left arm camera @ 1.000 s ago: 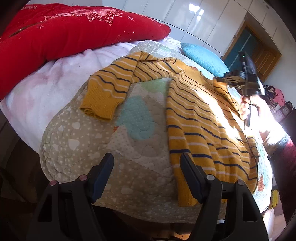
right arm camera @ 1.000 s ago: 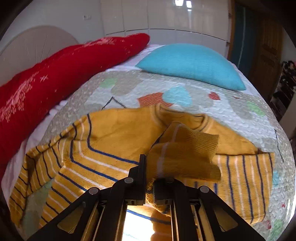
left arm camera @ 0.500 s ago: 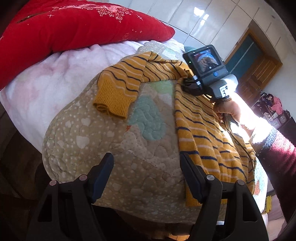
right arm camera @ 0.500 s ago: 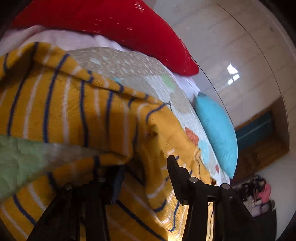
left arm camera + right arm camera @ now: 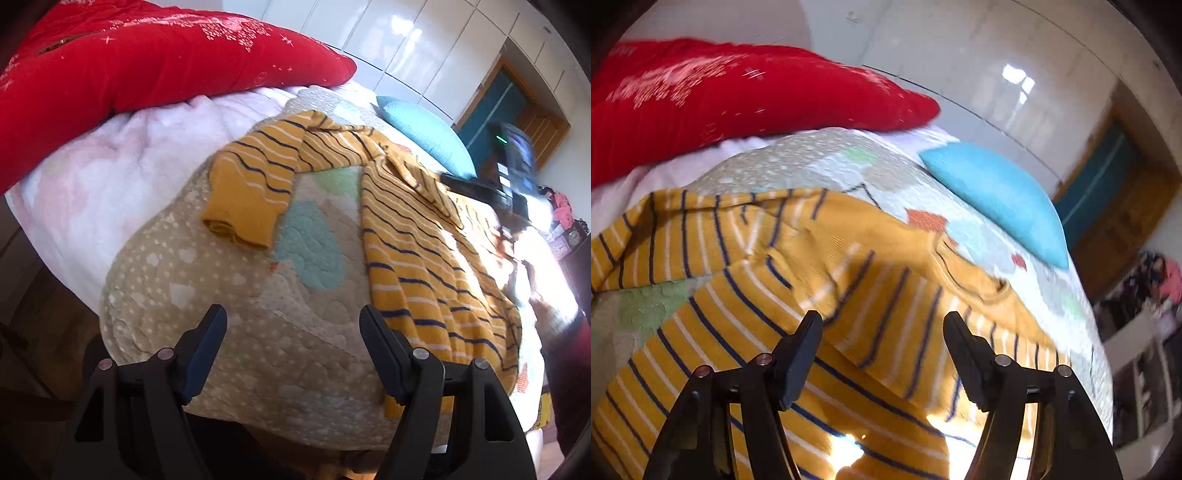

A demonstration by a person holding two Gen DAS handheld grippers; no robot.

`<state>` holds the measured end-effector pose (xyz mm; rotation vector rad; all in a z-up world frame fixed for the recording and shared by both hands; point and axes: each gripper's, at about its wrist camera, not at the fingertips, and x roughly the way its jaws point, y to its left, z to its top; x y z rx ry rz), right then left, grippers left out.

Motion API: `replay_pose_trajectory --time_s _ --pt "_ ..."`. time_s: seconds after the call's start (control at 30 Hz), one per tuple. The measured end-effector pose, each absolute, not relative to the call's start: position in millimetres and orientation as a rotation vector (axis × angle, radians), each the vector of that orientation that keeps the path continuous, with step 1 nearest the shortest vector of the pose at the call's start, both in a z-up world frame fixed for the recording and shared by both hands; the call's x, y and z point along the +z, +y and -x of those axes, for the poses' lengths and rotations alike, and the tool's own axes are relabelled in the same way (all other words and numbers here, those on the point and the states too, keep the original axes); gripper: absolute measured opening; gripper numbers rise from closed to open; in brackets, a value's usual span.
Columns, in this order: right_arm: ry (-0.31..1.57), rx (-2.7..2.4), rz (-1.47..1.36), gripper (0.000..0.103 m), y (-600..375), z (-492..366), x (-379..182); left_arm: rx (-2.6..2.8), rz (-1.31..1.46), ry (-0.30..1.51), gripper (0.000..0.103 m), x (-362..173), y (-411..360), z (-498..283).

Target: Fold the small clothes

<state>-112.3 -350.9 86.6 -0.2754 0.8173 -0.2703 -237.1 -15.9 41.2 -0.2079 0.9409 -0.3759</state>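
A yellow sweater (image 5: 406, 240) with navy and white stripes lies flat on the patchwork quilt (image 5: 236, 295). Its left sleeve (image 5: 251, 192) stretches out toward the pink blanket, cuff bent down. The other sleeve (image 5: 879, 302) lies folded across the body. My left gripper (image 5: 293, 317) is open above bare quilt, its right finger beside the sweater's hem. My right gripper (image 5: 882, 323) hovers just over the folded sleeve, its jaws opening, with nothing pinched between them. In the left wrist view the right gripper (image 5: 465, 186) shows blurred above the sweater's far side.
A red cushion (image 5: 147, 66) and a pink-white blanket (image 5: 110, 192) fill the left side of the bed. A blue pillow (image 5: 993, 195) lies beyond the collar. The bed's edge drops off below my left gripper. A person's dark red sleeve (image 5: 569, 369) is at the right.
My right gripper, which was shut on the sleeve cuff, has let it go and spread its jaws; the sleeve now rests across the body. It swung left, then back right. Left gripper unchanged.
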Motion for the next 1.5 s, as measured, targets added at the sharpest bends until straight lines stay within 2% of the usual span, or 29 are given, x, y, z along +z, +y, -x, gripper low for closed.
replay_pose_trajectory --time_s 0.13,0.23,0.43,0.47,0.5,0.53,0.57,0.63,0.77,0.8,0.83,0.87,0.9,0.93,1.3,1.5 --pt "0.848 -0.344 0.149 0.076 -408.2 157.1 94.3 -0.251 0.165 0.883 0.074 50.6 -2.2 222.1" --pt "0.858 -0.383 0.123 0.077 -430.2 187.3 90.2 -0.197 0.152 0.851 0.081 52.5 4.9 207.1" --pt "0.899 -0.374 0.037 0.077 -438.5 223.9 65.6 -0.211 0.048 0.871 0.081 35.4 -11.7 169.2" --pt "0.901 -0.369 0.03 0.077 -438.5 227.0 63.4 -0.222 0.054 0.892 0.078 30.9 -13.1 161.4" --pt "0.903 -0.366 0.026 0.077 -437.2 227.9 61.0 -0.233 0.075 0.903 0.059 28.9 -11.4 156.5" --pt "0.903 -0.364 0.023 0.077 -436.4 230.4 59.8 -0.236 0.091 0.908 0.029 29.0 -9.8 151.1" --pt "0.904 -0.36 0.021 0.077 -435.2 230.8 58.6 -0.232 0.095 0.914 0.013 30.9 -7.6 144.1" --pt "0.898 -0.349 0.027 0.077 -431.5 230.8 59.3 -0.189 0.162 0.899 0.011 40.9 10.1 127.8" --pt "0.866 -0.314 0.068 0.077 -410.1 222.5 70.1 -0.031 0.457 0.878 0.015 51.4 79.4 98.3" --pt "0.86 -0.292 0.071 0.077 -401.5 218.2 72.7 -0.025 0.513 0.865 0.021 53.5 93.3 98.2" --pt "0.855 -0.261 0.07 0.077 -391.3 213.1 75.3 -0.027 0.531 0.847 0.034 56.9 101.7 102.0" --pt "0.85 -0.223 0.068 0.077 -379.4 207.2 77.5 -0.028 0.531 0.823 0.043 60.7 106.0 108.4" --pt "0.847 -0.177 0.067 0.077 -365.4 200.0 79.8 -0.022 0.524 0.799 0.062 63.7 108.6 118.4" --pt "0.845 -0.125 0.063 0.077 -349.6 192.3 80.6 -0.019 0.519 0.782 0.071 64.9 109.7 128.2" --pt "0.95 0.479 -0.083 0.077 -147.4 87.6 63.2 -0.052 0.509 0.813 0.072 43.8 125.6 191.3" --pt "1.059 0.547 -0.246 0.077 -98.3 44.2 38.0 -0.076 0.552 0.837 0.073 27.1 139.6 204.4"
